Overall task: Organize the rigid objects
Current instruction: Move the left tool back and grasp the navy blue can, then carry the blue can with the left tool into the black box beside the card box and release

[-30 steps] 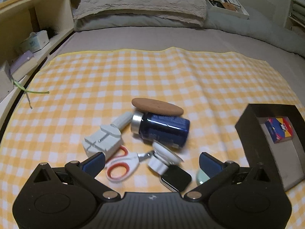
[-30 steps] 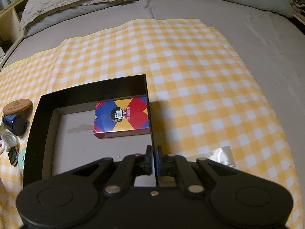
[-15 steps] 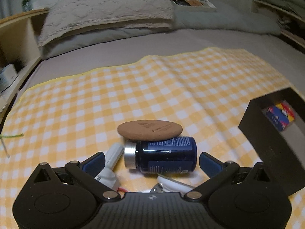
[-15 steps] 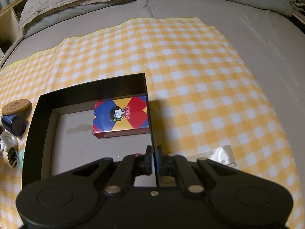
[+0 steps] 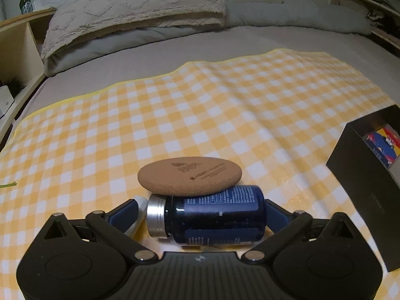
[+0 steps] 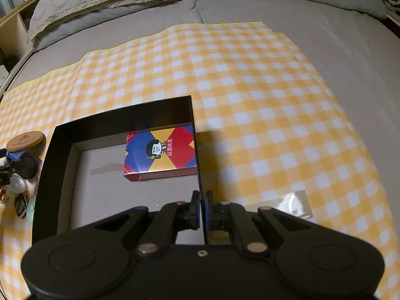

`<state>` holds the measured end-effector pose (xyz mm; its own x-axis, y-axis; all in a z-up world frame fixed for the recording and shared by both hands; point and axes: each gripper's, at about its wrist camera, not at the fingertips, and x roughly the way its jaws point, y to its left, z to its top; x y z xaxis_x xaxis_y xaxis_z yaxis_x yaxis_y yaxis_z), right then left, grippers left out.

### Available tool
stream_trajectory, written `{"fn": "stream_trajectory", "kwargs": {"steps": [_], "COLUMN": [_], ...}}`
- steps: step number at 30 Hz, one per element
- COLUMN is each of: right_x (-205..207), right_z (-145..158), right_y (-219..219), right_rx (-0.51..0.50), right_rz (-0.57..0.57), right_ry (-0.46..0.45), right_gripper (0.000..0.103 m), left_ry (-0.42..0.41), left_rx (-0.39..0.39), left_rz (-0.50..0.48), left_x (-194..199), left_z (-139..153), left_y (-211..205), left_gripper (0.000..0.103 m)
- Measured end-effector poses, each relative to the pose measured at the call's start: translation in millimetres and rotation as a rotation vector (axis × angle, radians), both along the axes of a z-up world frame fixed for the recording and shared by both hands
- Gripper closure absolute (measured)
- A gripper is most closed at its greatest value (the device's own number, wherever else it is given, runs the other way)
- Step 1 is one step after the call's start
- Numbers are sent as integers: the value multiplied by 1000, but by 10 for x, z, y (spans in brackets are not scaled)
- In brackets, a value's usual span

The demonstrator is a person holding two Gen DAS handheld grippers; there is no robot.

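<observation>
A dark blue bottle (image 5: pixel 215 217) with a silver cap lies on its side on the yellow checked cloth. A round cork coaster (image 5: pixel 190 176) leans on top of it. My left gripper (image 5: pixel 203 212) is open, with one finger at each end of the bottle. A black box (image 6: pixel 60 165) holds a colourful card pack (image 6: pixel 160 153). My right gripper (image 6: pixel 202 207) is shut on the box's right wall. In the right wrist view the bottle (image 6: pixel 23 163) and coaster (image 6: pixel 25 140) lie left of the box.
A white tool (image 5: pixel 137 215) lies by the left finger. Small items (image 6: pixel 17 192) lie left of the box. A clear wrapper (image 6: pixel 292 203) lies to its right. Pillows (image 5: pixel 135 7) and a wooden shelf (image 5: pixel 17 42) stand behind.
My left gripper has moved forward and down until its open fingers straddle the blue bottle. The scissors and other small items have dropped out of its view. The right gripper has stayed on the box wall.
</observation>
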<state>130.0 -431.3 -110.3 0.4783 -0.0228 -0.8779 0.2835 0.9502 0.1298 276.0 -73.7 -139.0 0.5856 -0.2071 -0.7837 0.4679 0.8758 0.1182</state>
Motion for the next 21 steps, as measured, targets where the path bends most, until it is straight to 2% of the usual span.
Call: {"fn": "stream_trajectory", "kwargs": {"steps": [2,6,8,14,21], "right_x": [1,17,19,24,30], "right_z": [3,-6,-4,-5,-1], "right_y": [0,4,15,25,21], "right_rx": [0,-2,-3,-5,-4], "right_rz": [-1,-1,-4,-2,-2], "right_ry": [1,5,8,11,14], "right_gripper": [99,99,99,99,99], "left_ry": [8,32,70,205,260], "left_rx": [-6,16,6,-145,-316], "left_rz": [-4,59,110,177,140], "left_x": [-13,-30,-36,-196,-599], "left_z": [15,46,71,218,558], "left_y": [-15,-68,-87,-179,-448], "left_gripper": [11,11,11,11,11]}}
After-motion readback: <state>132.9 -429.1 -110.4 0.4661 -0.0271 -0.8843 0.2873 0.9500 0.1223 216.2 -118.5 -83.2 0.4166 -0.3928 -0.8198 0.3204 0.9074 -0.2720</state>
